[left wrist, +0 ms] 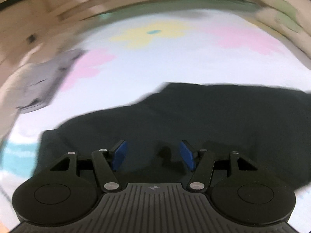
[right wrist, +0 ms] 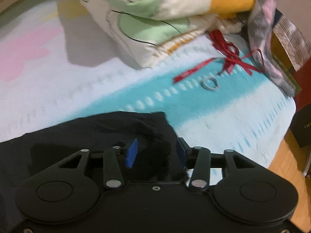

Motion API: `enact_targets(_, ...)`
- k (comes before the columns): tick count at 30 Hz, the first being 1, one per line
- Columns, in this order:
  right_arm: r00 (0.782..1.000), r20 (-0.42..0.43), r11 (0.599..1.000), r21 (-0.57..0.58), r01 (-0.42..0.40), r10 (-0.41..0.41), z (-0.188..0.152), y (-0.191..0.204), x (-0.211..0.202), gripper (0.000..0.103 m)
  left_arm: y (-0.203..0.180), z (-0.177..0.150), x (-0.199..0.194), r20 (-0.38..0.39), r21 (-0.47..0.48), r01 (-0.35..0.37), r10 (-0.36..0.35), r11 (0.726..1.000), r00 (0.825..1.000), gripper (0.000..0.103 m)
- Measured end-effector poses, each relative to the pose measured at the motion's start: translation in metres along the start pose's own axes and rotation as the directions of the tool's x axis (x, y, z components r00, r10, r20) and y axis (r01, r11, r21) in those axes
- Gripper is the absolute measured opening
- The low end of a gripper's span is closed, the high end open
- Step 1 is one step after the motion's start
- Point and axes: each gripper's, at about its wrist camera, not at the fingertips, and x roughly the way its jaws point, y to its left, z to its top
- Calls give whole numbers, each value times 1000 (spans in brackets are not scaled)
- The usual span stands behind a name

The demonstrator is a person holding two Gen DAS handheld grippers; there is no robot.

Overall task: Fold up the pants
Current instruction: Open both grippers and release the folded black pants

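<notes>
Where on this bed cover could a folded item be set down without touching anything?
Free: the pastel patch beyond the black pants, right of the grey garment. Also the teal stripe between pants and pillows. Crowded: around the red ribbons and ring.

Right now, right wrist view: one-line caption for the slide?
Right gripper, jaws apart, above a corner of the black pants on a white-and-teal blanket, red ribbon beyond.

Folded quilt (right wrist: 147,25), red ribbon (right wrist: 223,62) w/ ring (right wrist: 210,84) (near quilt), grey cloth (left wrist: 42,81).
</notes>
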Motion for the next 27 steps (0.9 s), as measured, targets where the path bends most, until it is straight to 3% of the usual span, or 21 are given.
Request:
enact_targets(3, 1000, 0, 1000, -22, -1, 1, 0, 13, -2, 56, 36, 9, 25, -40, -112, -58, 54, 992, 998, 58)
enact_targets(5, 1000, -6, 999, -41, -2, 2, 0, 19, -2, 56, 54, 11, 50, -106, -157, -118, 102, 981, 989, 58)
enact_targets(7, 1000, -12, 999, -44, 3, -4, 0, 21, -1, 56, 66, 5, 76, -195, -145, -207, 177, 968, 965, 60)
enact_targets(8, 1000, -16, 999, -40, 3, -3, 0, 21, -1, 56, 71, -1, 80, -212, -152, -235, 200, 960, 957, 62)
enact_targets(10, 1000, -21, 1000, -23, -3, 3, -1, 16, 0, 56, 80, -1, 73, -196, -215, -250, 210, 944, 958, 59)
enact_targets(13, 1000, -20, 1000, 5, -9, 9, -5, 3, 2, 60, 68, 12, 58, -180, -213, -180, 143, 960, 973, 58)
enact_targets(16, 1000, -11, 998, 60, -26, 27, -12, -18, 2, 79, 39, 22, 29, -75, -192, -83, 70, 978, 995, 59)
enact_targets(18, 999, -9, 993, 112, -43, 44, -15, -35, 2, 81, 16, 24, 18, -32, -140, 2, -7, 990, 999, 59)
enact_targets(22, 998, -32, 979, 195, -53, 61, -22, -62, 9, 83, -26, 19, 19, -79, -31, 151, -153, 988, 985, 60)
enact_targets(27, 990, -94, 969, 236, -79, 104, -28, -78, 25, 83, -41, 4, 47, -203, -31, 184, -187, 982, 961, 62)
